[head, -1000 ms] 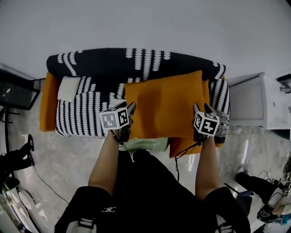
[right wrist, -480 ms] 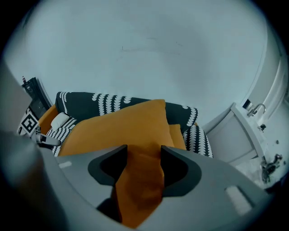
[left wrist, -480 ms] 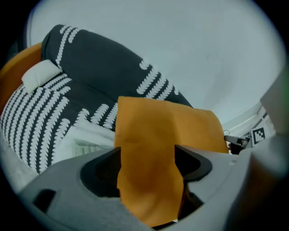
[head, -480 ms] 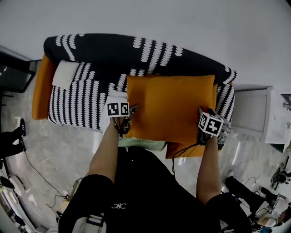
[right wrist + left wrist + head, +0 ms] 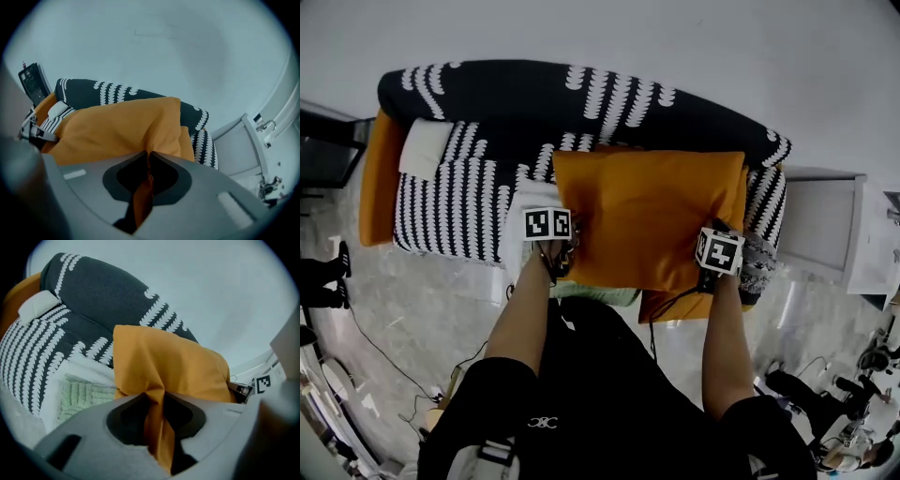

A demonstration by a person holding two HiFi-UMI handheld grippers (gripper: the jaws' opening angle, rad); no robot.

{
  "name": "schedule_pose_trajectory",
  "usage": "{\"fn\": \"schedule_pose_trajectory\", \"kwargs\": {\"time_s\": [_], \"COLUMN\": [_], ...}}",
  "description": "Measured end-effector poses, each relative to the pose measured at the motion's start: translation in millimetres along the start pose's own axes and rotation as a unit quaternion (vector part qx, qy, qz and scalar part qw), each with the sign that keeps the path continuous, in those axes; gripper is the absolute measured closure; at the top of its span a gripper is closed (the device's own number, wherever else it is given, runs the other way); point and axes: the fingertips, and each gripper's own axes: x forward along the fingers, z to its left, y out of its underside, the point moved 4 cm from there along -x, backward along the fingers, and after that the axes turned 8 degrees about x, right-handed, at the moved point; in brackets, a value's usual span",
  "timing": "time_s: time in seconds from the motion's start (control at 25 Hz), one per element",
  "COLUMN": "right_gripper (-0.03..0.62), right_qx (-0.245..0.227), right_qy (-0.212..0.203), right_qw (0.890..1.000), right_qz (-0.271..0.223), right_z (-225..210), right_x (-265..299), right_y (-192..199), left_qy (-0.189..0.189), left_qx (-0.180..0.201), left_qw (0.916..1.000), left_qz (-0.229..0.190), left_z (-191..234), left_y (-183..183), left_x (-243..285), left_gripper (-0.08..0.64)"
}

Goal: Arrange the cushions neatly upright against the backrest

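- Over the sofa (image 5: 487, 103) seat, in the head view: one big orange cushion (image 5: 652, 220) gripped by its two near corners, left gripper (image 5: 562, 248) on one, right gripper (image 5: 715, 246) on the other. Far edge close to the backrest; cannot tell whether leaning on it yet.
- Beneath that cushion, at the seat's front edge: a second orange cushion (image 5: 675, 305) and a pale green cushion (image 5: 595, 294), both lying flat and untouched. Farther off, near the orange armrest (image 5: 377, 178), what looks like a small white cushion (image 5: 424, 148), also lying flat.
- Through the left gripper view: jaws just closed in and now clamped on a bunched fold of the orange cushion (image 5: 168, 366), with fabric running down between them. Pale green cushion (image 5: 84, 397) lying on the seat just beside.
- Through the right gripper view: jaws just closed almost together, pinching a thin fold of the same orange cushion (image 5: 117, 129) at its corner. Backrest (image 5: 117, 91) showing just behind its top edge.
- Judged overall: early on. First cushion in hand but not yet stood up; nothing seen propped upright. Left to do: setting this one against the backrest, then the other three.
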Motion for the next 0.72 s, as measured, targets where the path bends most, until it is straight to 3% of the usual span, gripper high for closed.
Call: {"fn": "schedule_pose_trajectory", "kwargs": {"time_s": [0.08,0.12,0.2,0.4,0.56,0.72], "right_gripper": [0.571,0.573,0.574,0.573,0.574,0.574], "right_qx": [0.002,0.017,0.052,0.105,0.091,0.086], "right_qy": [-0.005,-0.013,-0.034,-0.109,-0.149,-0.196], "right_qw": [1.0,1.0,0.998,0.986,0.978,0.968], "right_qz": [-0.006,-0.011,-0.025,-0.073,-0.11,-0.131], "right_z": [3,4,3,14,48,96], "right_x": [-4,-10,-25,-71,-98,-107], "right_y": [-3,-6,-16,-41,-59,-71], "left_qy": [0.004,0.003,0.004,-0.005,-0.015,-0.053], "left_qx": [0.019,0.034,0.058,0.067,0.061,0.073], "left_qw": [0.9998,0.9994,0.9982,0.9962,0.9921,0.9866], "left_qz": [-0.005,-0.007,-0.014,-0.055,-0.109,-0.136], "left_z": [-10,-14,-23,-35,-24,1], "left_y": [-6,-9,-14,-19,-28,-33], "left_x": [-11,-17,-30,-74,-128,-175], "left_gripper": [0.521,0.538,0.54,0.541,0.541,0.541]}}
